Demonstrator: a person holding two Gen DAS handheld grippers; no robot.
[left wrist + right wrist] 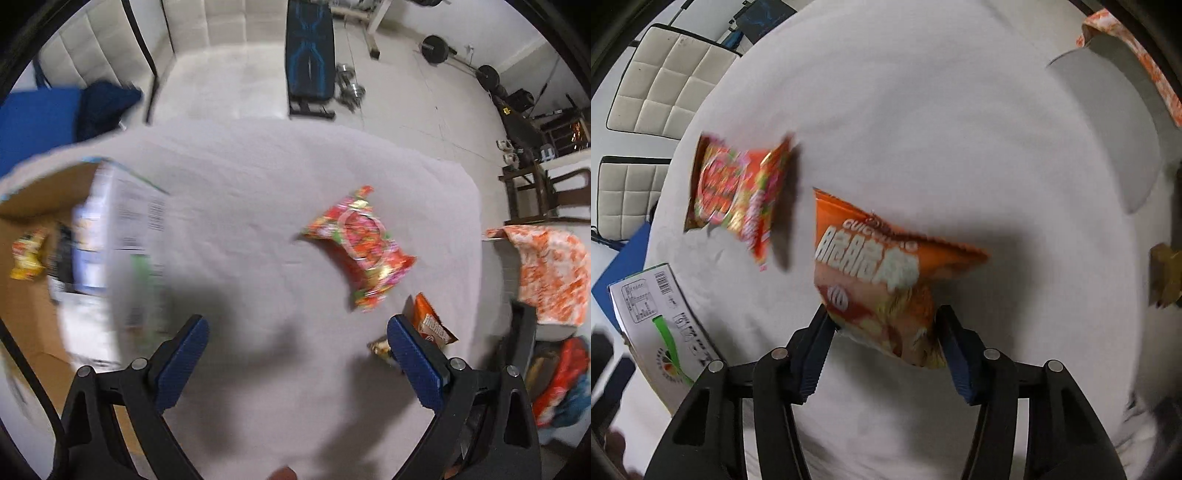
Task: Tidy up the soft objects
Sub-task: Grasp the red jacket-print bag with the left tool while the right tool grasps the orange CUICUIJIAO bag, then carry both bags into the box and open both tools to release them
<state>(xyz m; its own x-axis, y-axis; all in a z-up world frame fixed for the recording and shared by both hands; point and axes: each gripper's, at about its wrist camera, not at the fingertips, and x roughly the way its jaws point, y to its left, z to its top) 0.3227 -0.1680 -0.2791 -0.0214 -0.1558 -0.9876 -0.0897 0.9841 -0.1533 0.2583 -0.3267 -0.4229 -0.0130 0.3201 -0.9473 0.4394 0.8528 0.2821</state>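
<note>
A red and green snack bag (360, 248) lies on the white-covered table (258, 177); it also shows in the right wrist view (738, 192). My left gripper (297, 354) is open and empty above the cloth, below and left of that bag. My right gripper (882, 347) is shut on an orange snack bag (882, 277) and holds it above the table. That orange bag (430, 325) shows by the left gripper's right finger. A cardboard box (96, 236) stands at the left, with a yellow packet (29, 253) inside.
An orange patterned cloth (546, 269) hangs at the table's right side. White padded chairs (661, 81) stand beyond the table. A weight bench (309, 55) and dumbbells are on the floor further off. The box (661, 332) is at the left edge.
</note>
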